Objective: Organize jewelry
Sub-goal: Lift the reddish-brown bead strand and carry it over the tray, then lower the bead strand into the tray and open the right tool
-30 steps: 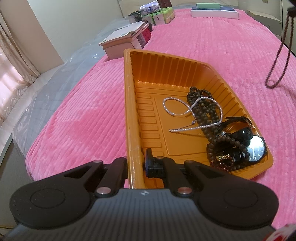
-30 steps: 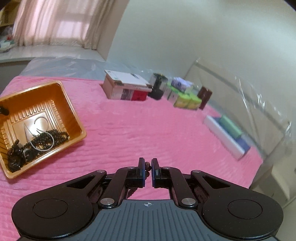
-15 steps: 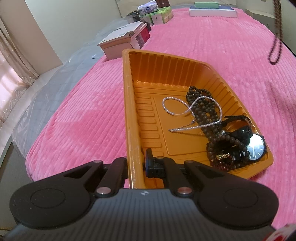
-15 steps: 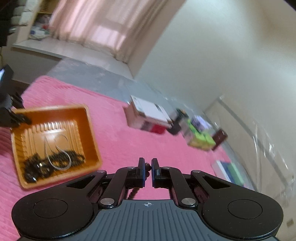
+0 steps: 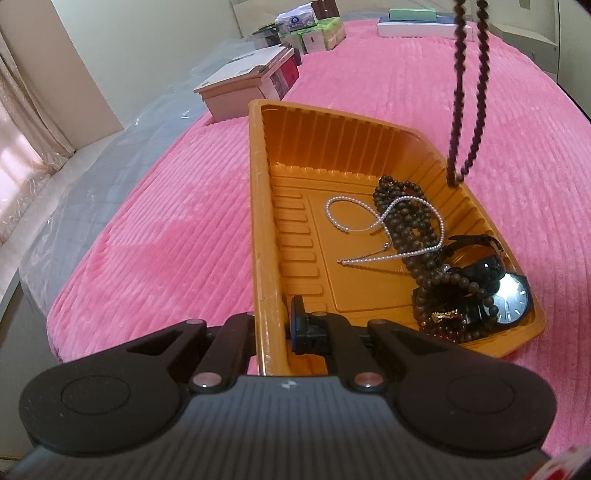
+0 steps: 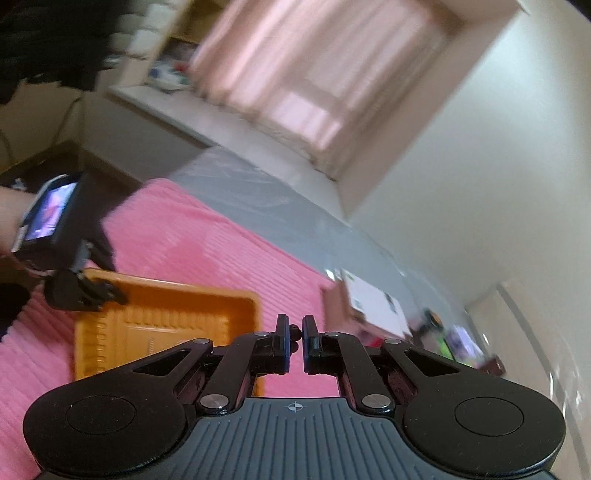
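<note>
An orange tray [image 5: 264, 229] lies on the pink bedspread. My left gripper [image 5: 275, 328] is shut on its near left rim. In the tray lie a pearl necklace [image 5: 380, 230], dark bead strands [image 5: 406, 221] and a black watch [image 5: 511, 299]. A dark brown bead necklace [image 5: 467, 96] hangs from above, its lower loop over the tray's far right rim. My right gripper [image 6: 294, 332] is shut on that necklace; a few beads [image 6: 294, 328] show between its fingers. The tray [image 6: 166, 321] and my left gripper [image 6: 83, 293] show blurred in the right wrist view.
Boxes [image 5: 247, 79] stand at the far edge of the pink bedspread [image 5: 166, 229], with tissue packs [image 5: 314, 31] and a flat box [image 5: 417, 22] behind. A plastic-covered strip [image 5: 92, 173] runs along the left. Curtains [image 6: 295, 74] hang by the window.
My right gripper has swung left and tilted upward, carrying the hanging bead necklace from over the bedspread to over the tray's right side. The left gripper kept its hold on the tray.
</note>
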`<state>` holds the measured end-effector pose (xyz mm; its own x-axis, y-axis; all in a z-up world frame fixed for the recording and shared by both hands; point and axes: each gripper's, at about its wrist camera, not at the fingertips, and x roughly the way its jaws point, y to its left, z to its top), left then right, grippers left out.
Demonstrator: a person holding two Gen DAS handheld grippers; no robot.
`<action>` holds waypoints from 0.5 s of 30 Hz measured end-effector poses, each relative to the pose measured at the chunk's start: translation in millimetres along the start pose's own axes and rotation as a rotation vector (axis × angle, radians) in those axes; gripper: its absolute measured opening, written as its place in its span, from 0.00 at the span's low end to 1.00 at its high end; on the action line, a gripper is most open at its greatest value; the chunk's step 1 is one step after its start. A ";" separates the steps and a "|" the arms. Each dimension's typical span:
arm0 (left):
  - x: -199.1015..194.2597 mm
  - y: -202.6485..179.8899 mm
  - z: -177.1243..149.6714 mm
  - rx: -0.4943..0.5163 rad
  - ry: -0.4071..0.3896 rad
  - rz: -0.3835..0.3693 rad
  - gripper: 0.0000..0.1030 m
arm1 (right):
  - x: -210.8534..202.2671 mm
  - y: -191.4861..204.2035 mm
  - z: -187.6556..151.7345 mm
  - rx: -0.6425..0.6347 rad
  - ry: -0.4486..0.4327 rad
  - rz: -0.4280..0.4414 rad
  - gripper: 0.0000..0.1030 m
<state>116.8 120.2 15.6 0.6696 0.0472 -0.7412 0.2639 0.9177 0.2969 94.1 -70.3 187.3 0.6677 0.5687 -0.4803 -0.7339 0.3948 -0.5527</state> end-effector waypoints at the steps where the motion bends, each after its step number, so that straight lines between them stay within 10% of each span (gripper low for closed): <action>1: -0.2 0.5 -0.6 -0.001 -0.002 -0.001 0.03 | 4.0 3.3 2.1 -0.013 0.001 0.005 0.06; 15: -3.1 3.4 -1.7 -0.017 -0.013 -0.010 0.03 | 69.2 29.9 12.2 -0.117 0.050 0.061 0.06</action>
<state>114.4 123.8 17.9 0.6756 0.0328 -0.7365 0.2593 0.9246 0.2790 116.8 -10.3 145.9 0.6299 0.5511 -0.5473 -0.7558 0.2725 -0.5954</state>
